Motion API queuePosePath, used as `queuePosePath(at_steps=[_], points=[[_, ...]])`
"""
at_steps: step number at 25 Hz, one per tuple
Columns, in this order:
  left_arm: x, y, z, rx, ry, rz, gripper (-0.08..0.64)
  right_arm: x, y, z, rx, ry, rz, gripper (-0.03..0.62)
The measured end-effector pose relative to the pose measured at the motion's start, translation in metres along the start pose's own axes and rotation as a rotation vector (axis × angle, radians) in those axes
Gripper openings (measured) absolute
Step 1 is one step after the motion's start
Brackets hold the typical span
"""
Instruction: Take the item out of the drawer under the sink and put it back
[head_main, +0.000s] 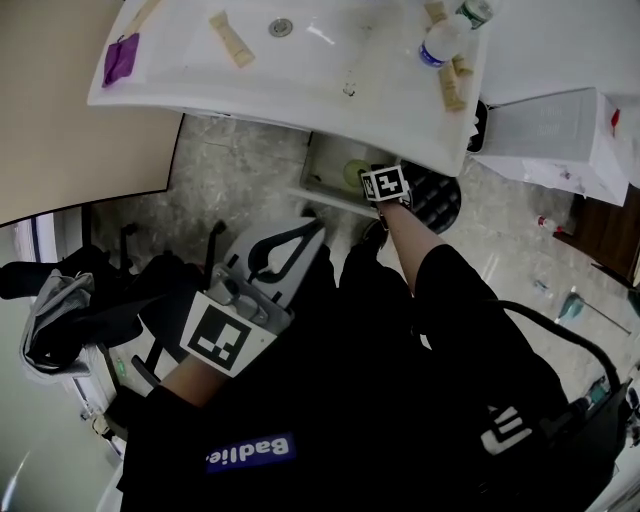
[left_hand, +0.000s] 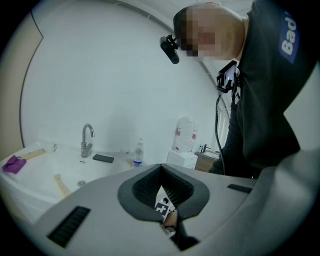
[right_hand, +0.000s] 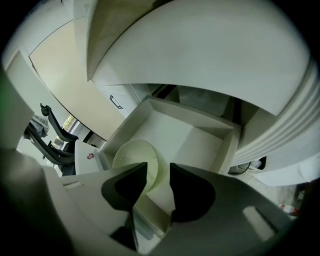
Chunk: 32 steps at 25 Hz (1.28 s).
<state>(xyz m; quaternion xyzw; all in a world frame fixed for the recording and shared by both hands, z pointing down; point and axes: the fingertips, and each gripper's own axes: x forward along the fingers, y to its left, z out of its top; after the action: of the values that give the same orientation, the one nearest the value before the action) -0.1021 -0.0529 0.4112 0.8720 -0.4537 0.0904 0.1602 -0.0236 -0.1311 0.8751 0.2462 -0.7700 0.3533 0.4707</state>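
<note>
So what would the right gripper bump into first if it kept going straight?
Probably the pale green round item in the open drawer; the right gripper aims at it, jaws open.

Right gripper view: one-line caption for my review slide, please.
Open claw hangs over a pale green round item in the open drawer beneath the sink.

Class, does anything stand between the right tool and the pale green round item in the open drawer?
Nothing visible does. The right tool is open above the drawer, and the pale green round item lies uncovered inside, directly beyond the gap between the jaws.
</note>
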Motion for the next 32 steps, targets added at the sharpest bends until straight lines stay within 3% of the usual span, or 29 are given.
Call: queuePosePath(at_steps=[4,7,10,21,27,32], points=[[-0.002,0.002,-0.004,-0.025,0.003,0.01,0.006,0.011,-0.006,-0.007,0.027,0.04,-0.026,0.112],[-0.004,0.0,-0.003,-0.016,0.002,0.005,0.006,0.013,-0.007,-0.009,0.026,0.058,-0.046,0.043],[-0.008,0.0,-0.005,-0.03,0.003,0.013,0.006,0.011,-0.005,-0.012,0.02,0.064,-0.052,0.02],[-0.011,-0.014,0.001,-0.036,-0.023,-0.019,0.006,-0.054,0.02,0.003,0.15,-0.109,0.018,0.02],[-0.008,-0.029,0.008,-0.038,-0.042,-0.056,0.006,-0.111,0.039,0.016,0.146,-0.187,0.042,0.02],[-0.008,-0.034,0.017,-0.039,-0.074,-0.063,0.006,-0.169,0.066,0.037,0.115,-0.287,0.111,0.02]])
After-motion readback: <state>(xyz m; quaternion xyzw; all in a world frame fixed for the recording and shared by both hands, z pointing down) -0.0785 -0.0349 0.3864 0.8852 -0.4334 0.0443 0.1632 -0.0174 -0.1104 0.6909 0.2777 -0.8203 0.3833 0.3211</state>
